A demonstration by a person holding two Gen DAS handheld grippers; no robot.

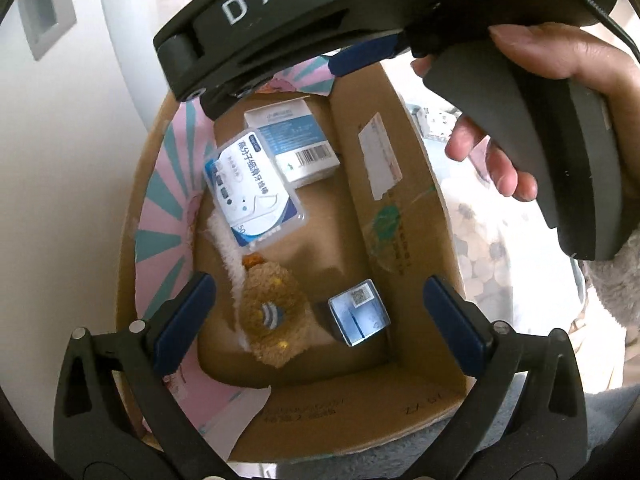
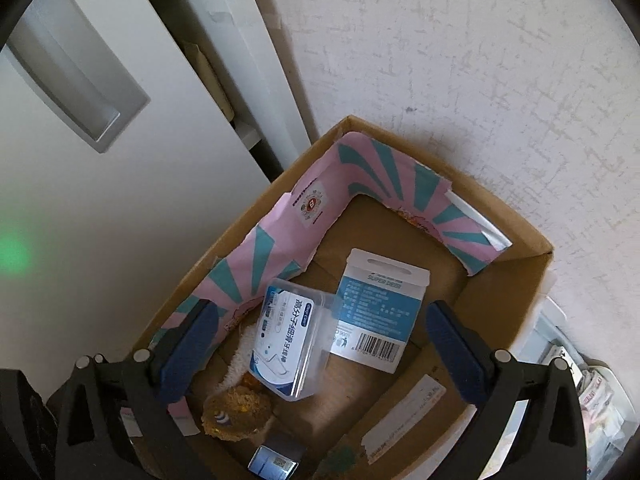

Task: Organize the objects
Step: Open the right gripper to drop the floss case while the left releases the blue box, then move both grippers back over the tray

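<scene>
A cardboard box with a pink and teal lining holds several items: a clear floss-pick case, a white and blue Super Deer box, a brown plush toy and a small blue cube-shaped box. My left gripper is open and empty above the plush and the cube. My right gripper is open and empty above the floss case and the Super Deer box. The right gripper's body and the hand on its handle show in the left wrist view.
The cardboard box stands against a textured white wall, beside a white cabinet door with a recessed handle. A clear bin with packets stands right of the box. A fluffy patterned fabric lies on its right.
</scene>
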